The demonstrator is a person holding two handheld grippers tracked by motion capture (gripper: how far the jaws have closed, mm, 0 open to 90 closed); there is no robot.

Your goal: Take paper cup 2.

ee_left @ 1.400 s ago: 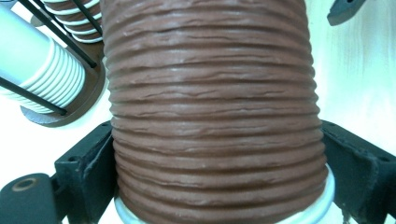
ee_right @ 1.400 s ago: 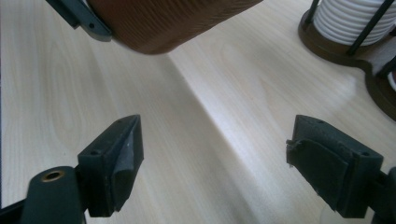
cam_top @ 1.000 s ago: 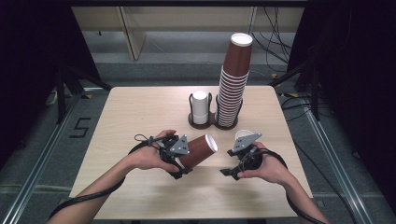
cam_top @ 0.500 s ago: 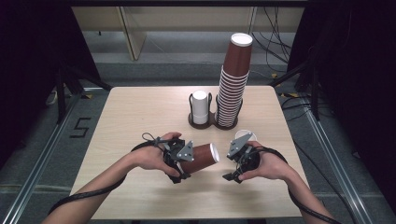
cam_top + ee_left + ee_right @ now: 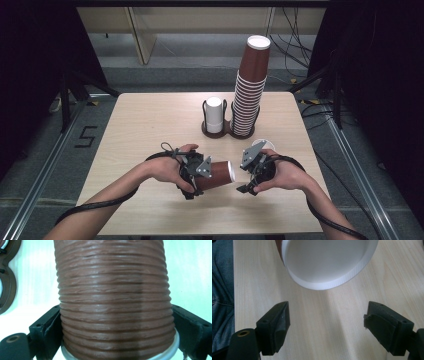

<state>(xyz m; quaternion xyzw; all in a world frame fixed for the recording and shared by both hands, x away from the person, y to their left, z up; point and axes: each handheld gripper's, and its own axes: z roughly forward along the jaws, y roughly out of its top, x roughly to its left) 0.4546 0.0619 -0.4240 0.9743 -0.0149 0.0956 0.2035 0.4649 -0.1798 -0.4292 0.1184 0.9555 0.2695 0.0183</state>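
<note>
So the left gripper (image 5: 196, 176) has brought the brown ribbed cup (image 5: 216, 175) down and in since a second ago: back then the cup was tipped up higher with its white mouth facing up and right, now it lies nearly level just above the desk (image 5: 150, 130), mouth pointing straight at the right gripper (image 5: 250, 181). In the left gripper view its fingers (image 5: 47, 332) are clamped on both sides of the cup near the rim end, so that grip looks solid. The right gripper has slid in closer too, and its own view puts the cup's white rim (image 5: 329, 283) right ahead, just beyond the tips. Its fingers (image 5: 277, 322) stand apart with nothing between them, only bare desk. My read is the hands are lining up for the right one to pinch the rim or pull something out of the cup, maybe a nested one, can't tell from here. The tall cup stack (image 5: 250, 90) and the holder (image 5: 216, 131) with the white cup (image 5: 214, 114) sit at the back, well apart, and a white lid (image 5: 261, 145) lies just behind the right hand.
</note>
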